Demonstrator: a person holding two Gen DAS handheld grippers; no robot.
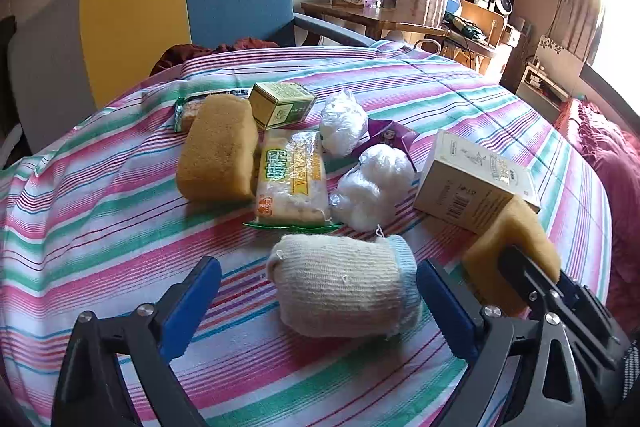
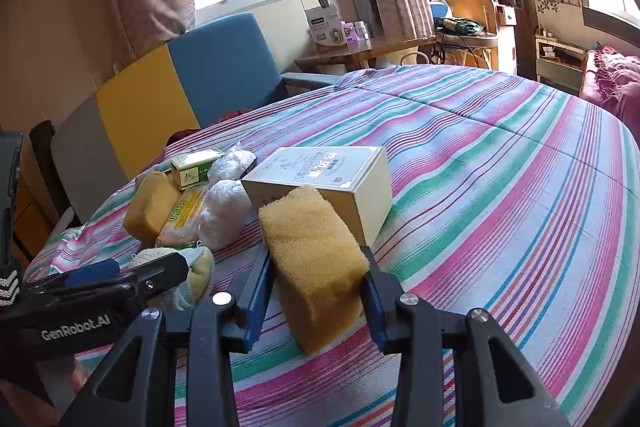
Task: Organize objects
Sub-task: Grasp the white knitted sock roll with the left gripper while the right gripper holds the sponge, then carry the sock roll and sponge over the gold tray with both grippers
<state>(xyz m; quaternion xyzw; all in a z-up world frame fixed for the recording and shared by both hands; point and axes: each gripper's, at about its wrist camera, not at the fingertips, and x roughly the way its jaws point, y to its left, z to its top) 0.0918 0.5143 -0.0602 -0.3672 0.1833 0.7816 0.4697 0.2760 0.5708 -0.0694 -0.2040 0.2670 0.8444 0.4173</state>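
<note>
Here, left gripper (image 1: 320,303) angled down, jaws wide around knit glove (image 1: 344,285), right gripper (image 2: 316,291) clamping sponge (image 2: 312,251).

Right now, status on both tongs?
Left tongs open, straddling rolled glove. Right tongs shut on sponge. Cream box right behind sponge.

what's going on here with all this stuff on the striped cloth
A person is sorting items with two handheld grippers. The right gripper is shut on a yellow sponge beside a cream carton. The left gripper stands open around a rolled knit glove, not gripping it. A second sponge, a snack packet and a small green box lie further back.
</note>
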